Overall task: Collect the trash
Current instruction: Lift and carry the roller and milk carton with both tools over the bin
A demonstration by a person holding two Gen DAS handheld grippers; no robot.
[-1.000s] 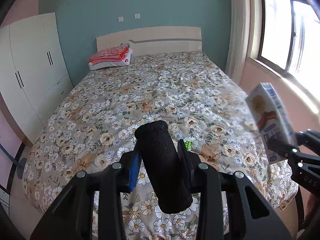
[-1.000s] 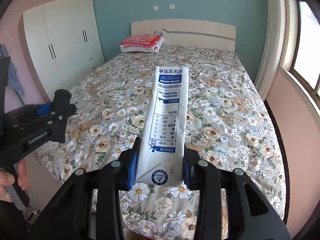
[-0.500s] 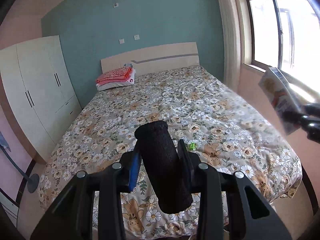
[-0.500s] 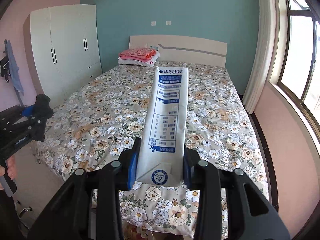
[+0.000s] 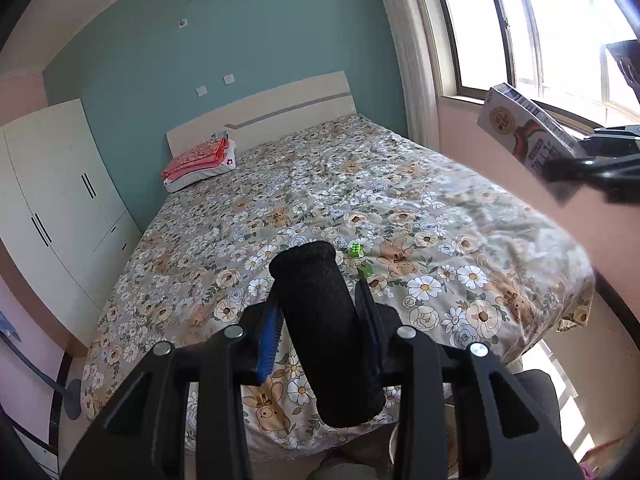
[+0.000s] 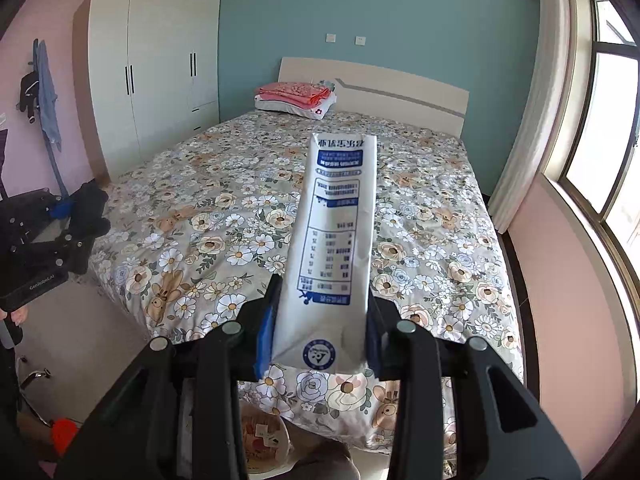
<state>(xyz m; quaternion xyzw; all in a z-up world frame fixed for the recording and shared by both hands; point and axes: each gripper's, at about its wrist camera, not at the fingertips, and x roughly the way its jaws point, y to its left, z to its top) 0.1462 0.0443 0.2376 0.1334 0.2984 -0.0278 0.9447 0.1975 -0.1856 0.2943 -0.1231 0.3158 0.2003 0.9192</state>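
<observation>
Ahead of the tool, folded pink bedding is stacked at the headboard, with a white wardrobe set left.

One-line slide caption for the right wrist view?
Right gripper clamps a tall white printed carton above the foot of the floral-quilted bed.

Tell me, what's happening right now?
Left tongs shut on black foam roll. Right tongs shut on white carton. Green blocks lie on bed.

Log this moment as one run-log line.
left hand-held gripper: shut on black foam cylinder | right hand-held gripper: shut on white carton | bed: two green blocks left
</observation>
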